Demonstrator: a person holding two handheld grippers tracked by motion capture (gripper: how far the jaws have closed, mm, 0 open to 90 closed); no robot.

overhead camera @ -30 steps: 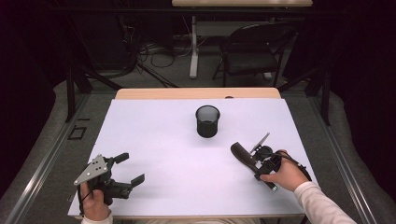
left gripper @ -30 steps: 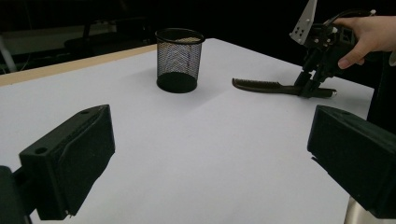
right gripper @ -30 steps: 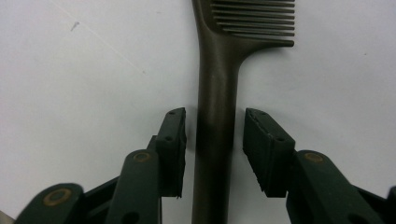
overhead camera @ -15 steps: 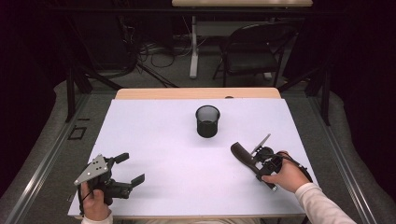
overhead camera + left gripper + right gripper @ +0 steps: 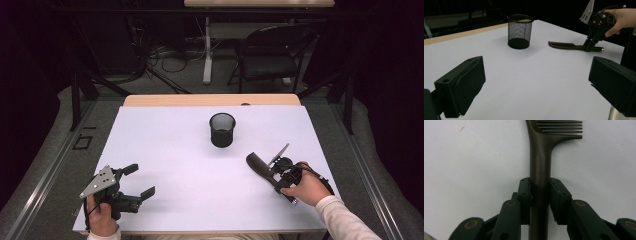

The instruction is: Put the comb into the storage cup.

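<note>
A dark comb [image 5: 257, 164] lies flat on the white table [image 5: 165, 140], right of centre, teeth end toward the middle. My right gripper [image 5: 272, 176] reaches down onto its handle. In the right gripper view the comb [image 5: 540, 157] runs straight up between the jaws, whose pads [image 5: 525, 192] press both sides of the handle. These jaws have just been closing on it. My left gripper [image 5: 140, 180] rests at the near left corner, open and holding nothing. From it I see the comb [image 5: 564, 45] and the right gripper [image 5: 591, 47] across the table.
A black mesh cup [image 5: 222, 129] stands upright behind the comb, near the table's middle; it also appears in the left gripper view [image 5: 520, 31]. A folding chair [image 5: 270, 55] and a table leg stand on the floor beyond the far edge.
</note>
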